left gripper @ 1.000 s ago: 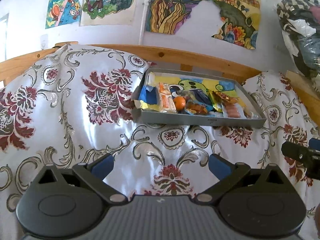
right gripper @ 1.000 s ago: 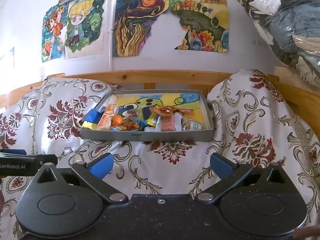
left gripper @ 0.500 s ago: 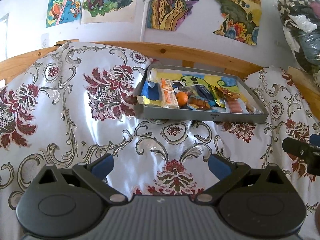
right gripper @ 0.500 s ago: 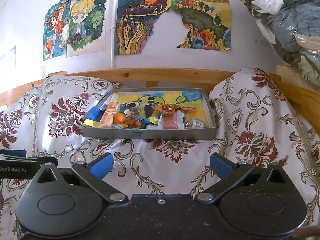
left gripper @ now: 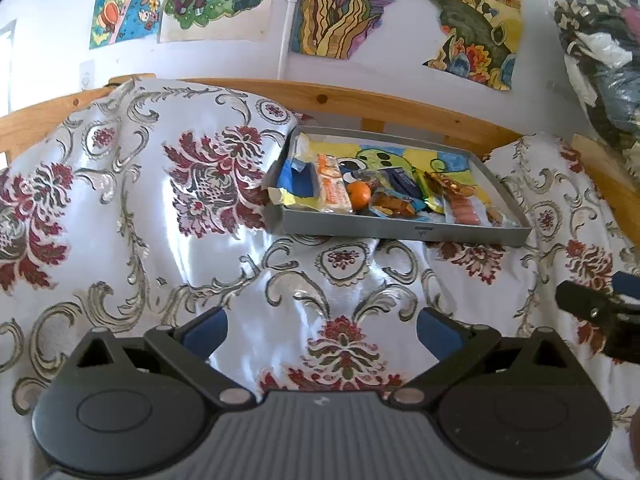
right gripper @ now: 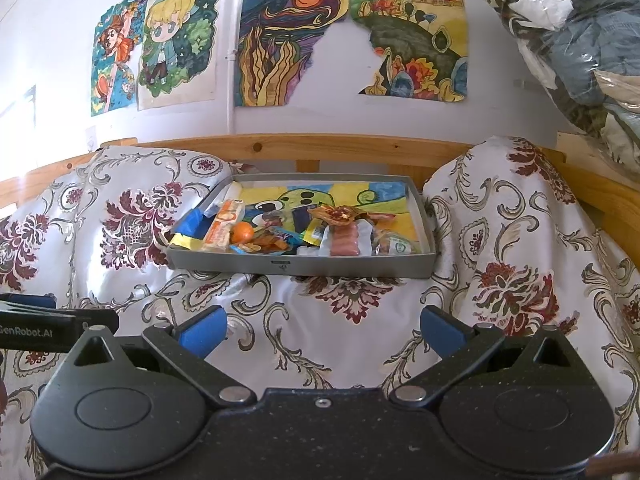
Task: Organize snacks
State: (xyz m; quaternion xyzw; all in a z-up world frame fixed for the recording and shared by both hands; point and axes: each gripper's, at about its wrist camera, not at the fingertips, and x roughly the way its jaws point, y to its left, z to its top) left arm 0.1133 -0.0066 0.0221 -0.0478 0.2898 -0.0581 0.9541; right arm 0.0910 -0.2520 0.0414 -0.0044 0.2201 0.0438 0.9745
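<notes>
The snacks [right gripper: 296, 236] all lie in a row along the near wall of the grey tray [right gripper: 360, 270] on the bed's floral cover [left gripper: 160, 248]. Both the left tongs [left gripper: 322, 330] and right tongs [right gripper: 322, 330] hang spread wide and empty, well short of it. That fits either an approach or a finished tidy; any pick calls for closing in over the near wall.

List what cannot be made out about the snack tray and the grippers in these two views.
- Snack labels in the grey tray: too small, both views.
- Snacks nearest its front wall: lower parts hidden by the wall.
- Right gripper in the left wrist view: cut off by the right edge.
- Left gripper in the right wrist view: cut off by the left edge.
</notes>
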